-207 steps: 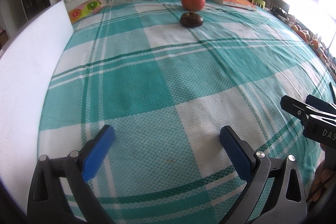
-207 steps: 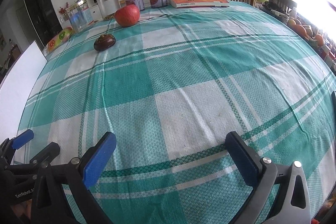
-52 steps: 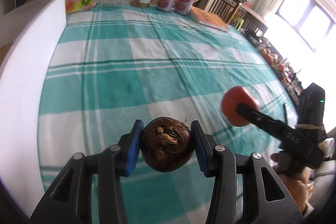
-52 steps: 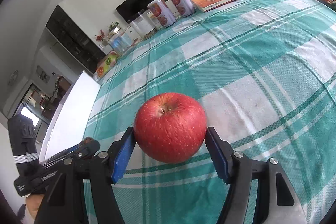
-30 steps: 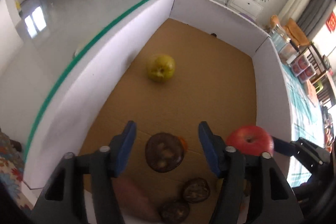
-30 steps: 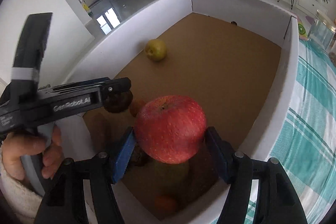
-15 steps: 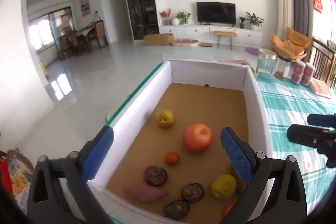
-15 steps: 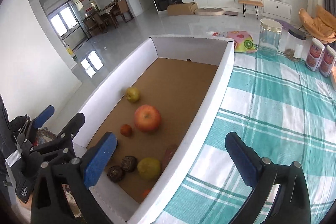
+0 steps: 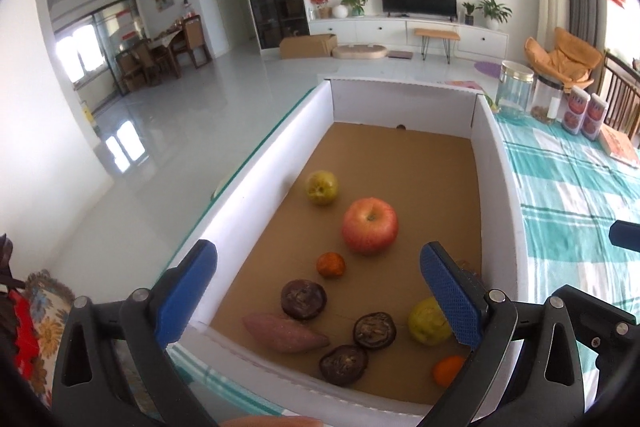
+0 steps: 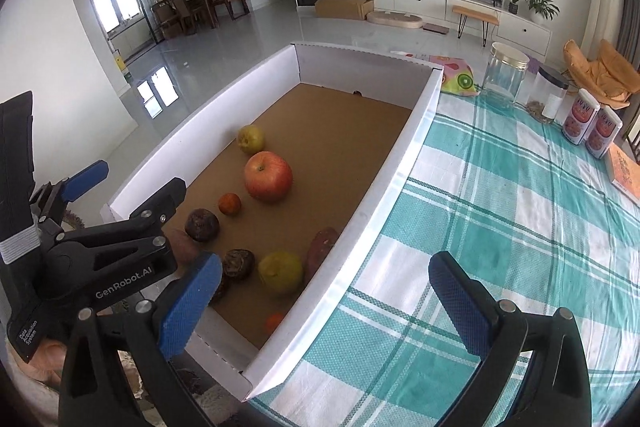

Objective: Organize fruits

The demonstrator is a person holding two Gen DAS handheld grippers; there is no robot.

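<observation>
Fruits lying loose on the brown floor of a white-walled box (image 9: 404, 95), none gripped. Left gripper (image 9: 318, 293) hanging over the near end of that box, blue pads spread wide with nothing between them. Straight below and between its fingers: a dark brown round fruit (image 9: 303, 299), a small orange (image 9: 331, 264) just beyond it, a reddish sweet potato (image 9: 285, 333) nearer the left finger, two more dark fruits (image 9: 374, 330) close to the near wall. Beside the right finger, partly hidden by its pad, a yellow-green fruit (image 9: 427, 321) and a second small orange (image 9: 448, 370). Further ahead, a red apple (image 9: 370, 230) at mid-floor, resting apart from the rest, and past it a yellow-green pear (image 9: 321, 187) near the left wall. Right gripper (image 10: 324, 301) likewise spread and empty, straddling the box's right wall, its right finger over the teal checked tablecloth (image 10: 520, 211). Far off to its right front, a glass jar (image 10: 505, 75) and two printed tins (image 10: 580, 121).
</observation>
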